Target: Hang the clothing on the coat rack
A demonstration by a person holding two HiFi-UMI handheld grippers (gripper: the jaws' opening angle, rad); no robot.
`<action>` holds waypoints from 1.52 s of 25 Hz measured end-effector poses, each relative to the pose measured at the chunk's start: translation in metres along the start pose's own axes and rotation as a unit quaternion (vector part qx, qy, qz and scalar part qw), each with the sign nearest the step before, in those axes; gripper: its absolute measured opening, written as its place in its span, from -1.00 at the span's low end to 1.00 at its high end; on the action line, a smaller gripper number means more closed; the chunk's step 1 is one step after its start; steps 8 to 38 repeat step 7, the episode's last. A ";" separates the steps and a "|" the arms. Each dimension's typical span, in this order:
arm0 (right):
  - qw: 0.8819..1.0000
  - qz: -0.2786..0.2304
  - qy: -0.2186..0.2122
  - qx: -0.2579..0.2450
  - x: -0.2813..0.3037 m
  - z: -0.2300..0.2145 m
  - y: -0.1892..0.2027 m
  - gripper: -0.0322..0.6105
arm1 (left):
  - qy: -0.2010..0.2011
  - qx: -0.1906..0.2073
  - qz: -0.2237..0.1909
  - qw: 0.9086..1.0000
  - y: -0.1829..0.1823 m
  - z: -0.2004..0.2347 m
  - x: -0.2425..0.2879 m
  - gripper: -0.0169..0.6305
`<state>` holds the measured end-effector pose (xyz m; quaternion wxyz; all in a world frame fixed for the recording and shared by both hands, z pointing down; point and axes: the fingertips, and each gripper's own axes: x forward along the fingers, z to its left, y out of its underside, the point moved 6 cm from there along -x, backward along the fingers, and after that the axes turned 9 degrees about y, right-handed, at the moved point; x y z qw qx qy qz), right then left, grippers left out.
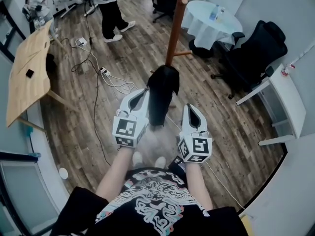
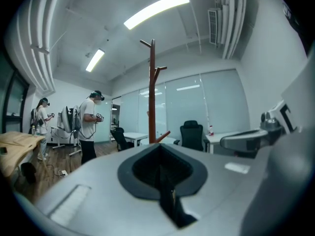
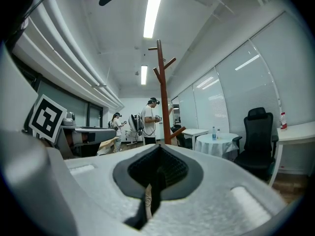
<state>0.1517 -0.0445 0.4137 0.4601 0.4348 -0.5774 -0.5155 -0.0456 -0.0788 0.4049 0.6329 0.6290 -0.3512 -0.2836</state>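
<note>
A black piece of clothing (image 1: 162, 95) hangs down between my two grippers, in front of the brown coat rack (image 1: 174, 28). My left gripper (image 1: 143, 93) is shut, with dark fabric caught in the slit of its jaws (image 2: 165, 181). On the other side, my right gripper (image 1: 189, 108) is also shut, and dark cloth with a thin pale strip shows between its jaws (image 3: 150, 191). Both grippers point level toward the rack pole (image 2: 152, 97) (image 3: 161, 92), whose upper pegs are bare. The rest of the clothing hangs below, hidden in both gripper views.
A person (image 1: 112, 14) stands beyond the rack, near cables (image 1: 98, 73) on the wood floor. A wooden table (image 1: 29, 68) is at the left. At the right are a round white-clothed table (image 1: 211, 18), a black office chair (image 1: 256, 48) and a white desk (image 1: 285, 97).
</note>
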 end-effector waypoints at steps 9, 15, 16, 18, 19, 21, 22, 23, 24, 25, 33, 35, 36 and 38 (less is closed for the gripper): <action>1.000 0.003 -0.002 0.002 0.001 -0.006 0.005 -0.90 | -0.001 0.000 0.007 1.000 0.005 -0.004 0.004 -0.98; 1.000 0.003 -0.002 0.002 0.001 -0.006 0.005 -0.90 | -0.001 0.000 0.007 1.000 0.005 -0.004 0.004 -0.98; 1.000 0.003 -0.002 0.002 0.001 -0.006 0.005 -0.90 | -0.001 0.000 0.007 1.000 0.005 -0.004 0.004 -0.98; 1.000 0.003 -0.002 0.002 0.001 -0.006 0.005 -0.90 | -0.001 0.000 0.007 1.000 0.005 -0.004 0.004 -0.98; 1.000 0.003 -0.002 0.002 0.001 -0.006 0.005 -0.90 | -0.001 0.000 0.007 1.000 0.005 -0.004 0.004 -0.98; 1.000 0.003 -0.002 0.002 0.001 -0.006 0.005 -0.90 | -0.001 0.000 0.007 1.000 0.005 -0.004 0.004 -0.98; 1.000 0.003 -0.002 0.002 0.001 -0.006 0.005 -0.90 | -0.001 0.000 0.007 1.000 0.005 -0.004 0.004 -0.98; 1.000 0.003 -0.002 0.002 0.001 -0.006 0.005 -0.90 | -0.001 0.000 0.007 1.000 0.005 -0.004 0.004 -0.98; 1.000 0.003 -0.002 0.002 0.001 -0.006 0.005 -0.90 | -0.001 0.000 0.007 1.000 0.005 -0.004 0.004 -0.98; 1.000 0.003 -0.002 0.002 0.001 -0.006 0.005 -0.90 | -0.001 0.000 0.007 1.000 0.005 -0.004 0.004 -0.98; 1.000 0.003 -0.002 0.002 0.001 -0.006 0.005 -0.90 | -0.001 0.000 0.007 1.000 0.005 -0.004 0.004 -0.98; 1.000 0.003 -0.002 0.002 0.001 -0.006 0.005 -0.90 | -0.001 0.000 0.007 1.000 0.005 -0.004 0.004 -0.98; 1.000 0.003 -0.002 0.002 0.001 -0.006 0.005 -0.90 | -0.001 0.000 0.007 1.000 0.005 -0.004 0.004 -0.98; 1.000 0.003 -0.002 0.002 0.001 -0.006 0.005 -0.90 | -0.001 0.000 0.007 1.000 0.005 -0.004 0.004 -0.98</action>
